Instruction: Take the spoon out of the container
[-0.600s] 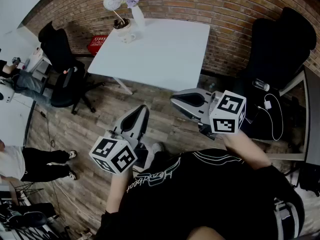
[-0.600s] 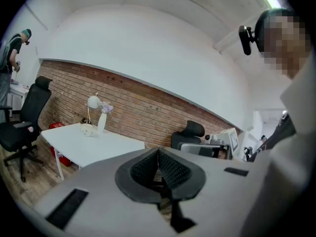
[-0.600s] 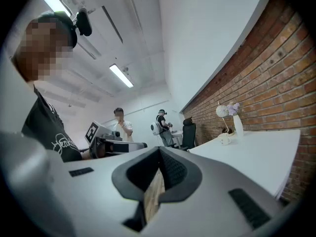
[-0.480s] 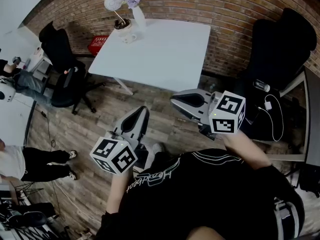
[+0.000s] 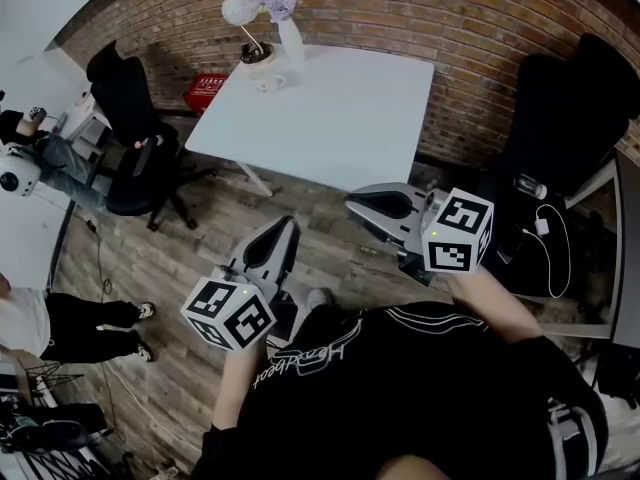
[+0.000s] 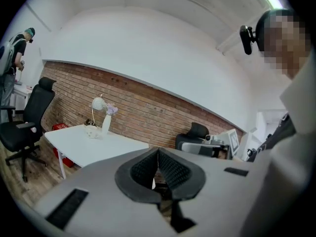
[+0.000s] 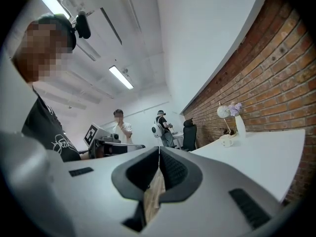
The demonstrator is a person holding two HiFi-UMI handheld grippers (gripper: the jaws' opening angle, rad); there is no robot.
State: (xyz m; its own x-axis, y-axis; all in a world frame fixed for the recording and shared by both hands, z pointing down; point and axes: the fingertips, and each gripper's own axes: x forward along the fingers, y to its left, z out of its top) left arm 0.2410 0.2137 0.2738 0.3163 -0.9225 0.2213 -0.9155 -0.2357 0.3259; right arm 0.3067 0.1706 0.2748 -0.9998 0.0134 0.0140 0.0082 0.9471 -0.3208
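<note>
Far from both grippers, a small white cup [image 5: 262, 66] stands at the back left corner of a white table [image 5: 340, 98]. A thin gold stem [image 5: 250, 38] leans out of the cup; it is too small to tell whether it is the spoon. The cup also shows small in the left gripper view [image 6: 91, 131] and the right gripper view [image 7: 227, 141]. My left gripper [image 5: 291, 222] hangs over the wooden floor, shut and empty, with its jaws touching [image 6: 158, 151]. My right gripper [image 5: 349, 204] is level with it, also shut with nothing held [image 7: 159, 149].
A white vase with pale flowers [image 5: 291, 40] stands beside the cup. A black office chair [image 5: 135, 148] is left of the table and another black chair [image 5: 565, 108] is to the right. A red box [image 5: 207, 90] lies by the brick wall. People stand at the left [image 5: 60, 323].
The head view has shifted slightly, so the table and cup sit a little lower and to the right. Both grippers stay shut in about the same place.
</note>
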